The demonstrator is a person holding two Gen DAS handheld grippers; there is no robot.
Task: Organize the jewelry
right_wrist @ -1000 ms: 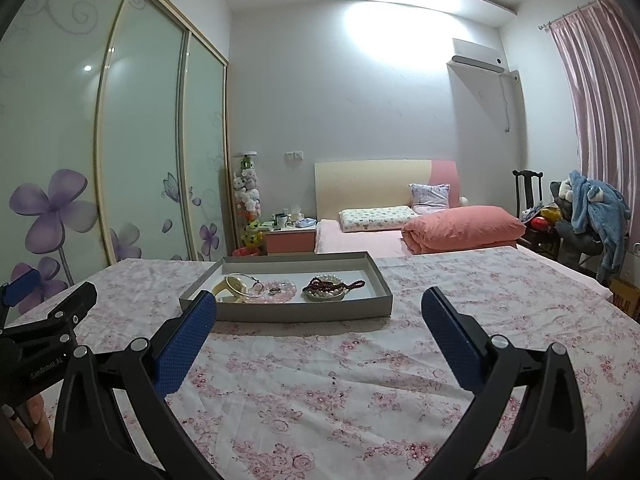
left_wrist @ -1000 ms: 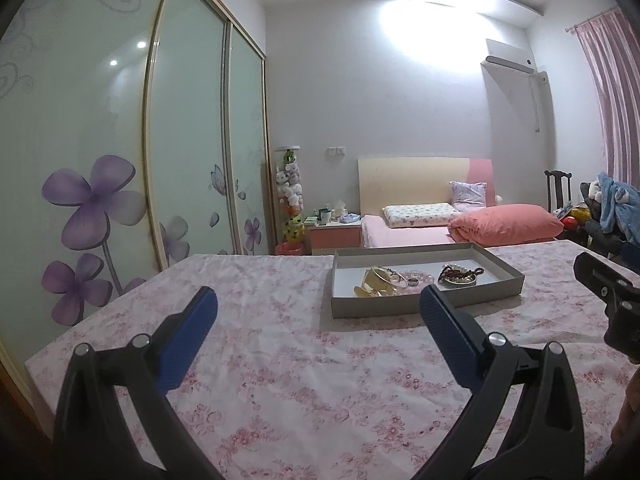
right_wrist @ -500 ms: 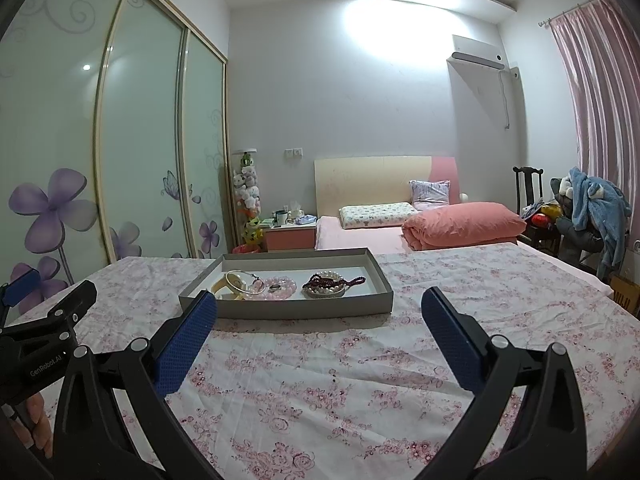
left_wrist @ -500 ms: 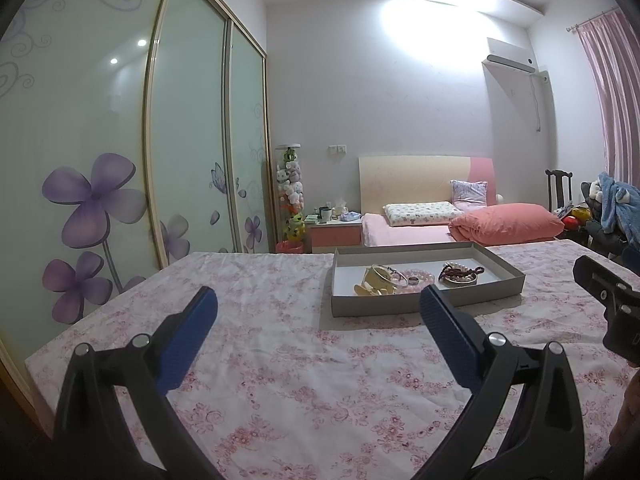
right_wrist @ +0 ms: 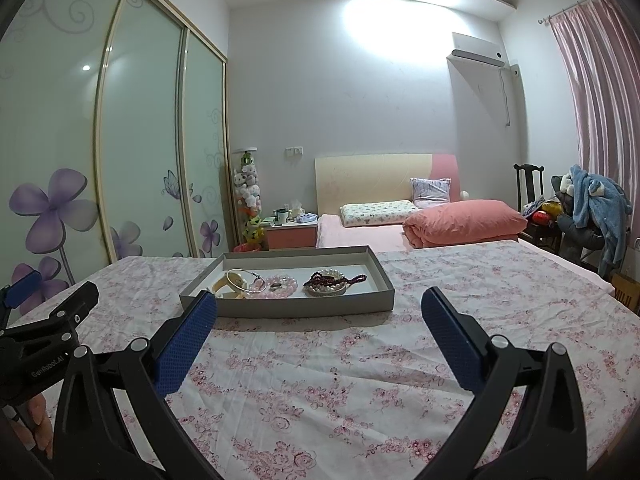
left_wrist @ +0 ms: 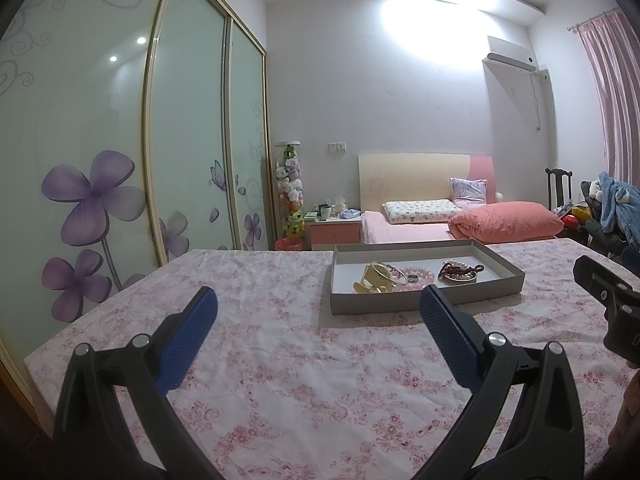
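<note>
Both grippers hover over a pink floral cloth (left_wrist: 304,364) w/ nothing between the fingers. Left gripper (left_wrist: 318,320): jaws spread wide, blue pads apart, empty. Right gripper (right_wrist: 319,320): same, spread wide and empty. The jewelry sits in a shallow grey tray (left_wrist: 400,303) on the cloth, ahead of both grippers and apart from them. From the left wrist cam the tray lies ahead and to the right, its front wall partly behind the right-hand blue pad (left_wrist: 448,340); from the right wrist cam the tray (right_wrist: 304,307) is ahead and slightly left, its near-left corner behind the left-hand pad (right_wrist: 186,344). Inside, L to R: a gold bangle (right_wrist: 236,280) w/ cream pieces beside it, a pink bead bracelet (right_wrist: 280,286) w/ a small ring (right_wrist: 276,286) on it, then a heap of pearls and dark red beads (right_wrist: 330,280), well apart from the bangle. Right cam looks down into the tray more, so the dark bead tail trailing right is clearer there. Only the right cam shows the left gripper from outside, at far left, plus fingertips of the left hand (right_wrist: 38,426) below it. Only the left cam shows the right gripper from outside, at the right edge. Bkgd: sliding wardrobe doors (left_wrist: 120,152) w/ purple flowers, a bed (left_wrist: 440,220) w/ a coral duvet.
</note>
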